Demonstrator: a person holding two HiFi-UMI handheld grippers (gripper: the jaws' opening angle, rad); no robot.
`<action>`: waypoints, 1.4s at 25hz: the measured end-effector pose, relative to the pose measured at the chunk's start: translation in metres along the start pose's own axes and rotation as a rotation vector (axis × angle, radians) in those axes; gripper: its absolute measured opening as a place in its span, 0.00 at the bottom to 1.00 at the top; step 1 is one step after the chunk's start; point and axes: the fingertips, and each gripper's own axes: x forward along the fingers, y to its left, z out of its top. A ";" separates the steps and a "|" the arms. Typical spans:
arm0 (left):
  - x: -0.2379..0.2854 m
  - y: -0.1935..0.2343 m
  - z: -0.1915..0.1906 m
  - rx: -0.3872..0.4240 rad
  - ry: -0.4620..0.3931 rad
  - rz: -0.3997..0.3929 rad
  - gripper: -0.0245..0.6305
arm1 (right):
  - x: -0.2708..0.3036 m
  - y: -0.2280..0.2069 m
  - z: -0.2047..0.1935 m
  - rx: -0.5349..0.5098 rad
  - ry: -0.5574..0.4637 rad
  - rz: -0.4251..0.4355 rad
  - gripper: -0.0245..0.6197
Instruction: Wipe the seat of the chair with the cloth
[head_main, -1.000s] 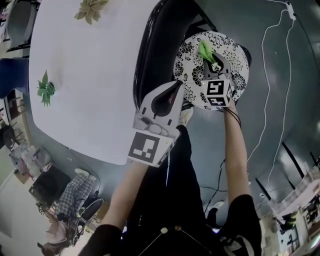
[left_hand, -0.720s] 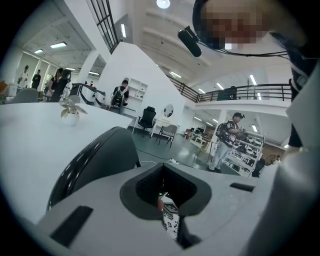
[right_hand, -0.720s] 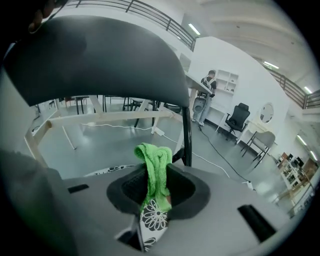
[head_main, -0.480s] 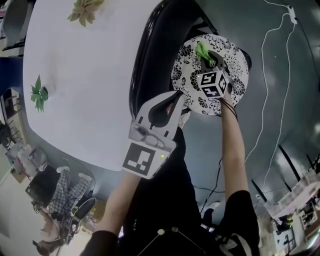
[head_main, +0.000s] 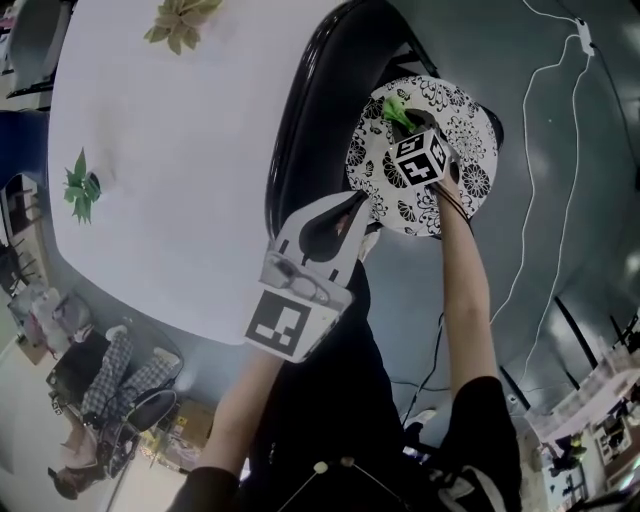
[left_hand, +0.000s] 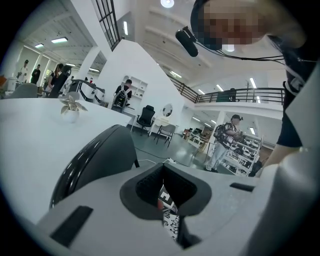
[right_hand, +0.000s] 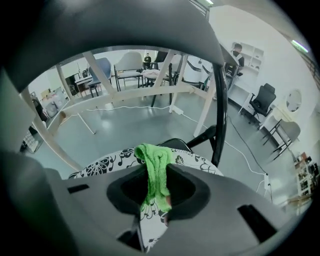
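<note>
Since a second ago the right gripper (head_main: 404, 126) has slid across the seat toward the backrest side, its marker cube turning as it goes, while the left one has barely shifted. Its jaws are clamped on the bunched bright-green terry cloth (right_hand: 156, 167), which sticks up and forward past the tips in a rumpled fold; from where I stand, the pinch is there so the fabric drags along with the tool instead of being left behind on a stroke. The cloth (head_main: 393, 108) lies right at the jaw tips and rests on the round chair seat with its black-and-white flower print (head_main: 462, 172), toward the rim nearest the glossy black curved backrest (head_main: 320, 90). Most of the seat is bare on the near side of the tool, so I would judge the wiping to be well under way, with a pass reaching its far end. In the right gripper view the patterned seat (right_hand: 97, 167) shows just under and beyond the jaws, with the chair's dark frame rising behind. The left gripper (head_main: 355, 200) hangs off the seat's near edge, jaws closed together with nothing between them, apparently just kept out of the way. Beyond the backrest is a big white table (head_main: 170, 170), and a thin white cable (head_main: 545, 150) trails over the grey floor.
</note>
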 end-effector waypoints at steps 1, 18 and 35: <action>0.000 0.000 0.000 0.003 0.000 -0.002 0.04 | 0.002 0.002 -0.001 0.001 0.009 0.013 0.18; 0.004 0.004 0.001 -0.042 0.011 -0.004 0.04 | -0.001 0.069 -0.025 -0.123 0.162 0.329 0.18; 0.023 0.010 0.020 -0.060 -0.047 -0.004 0.04 | -0.054 0.167 -0.083 -0.275 0.309 0.653 0.18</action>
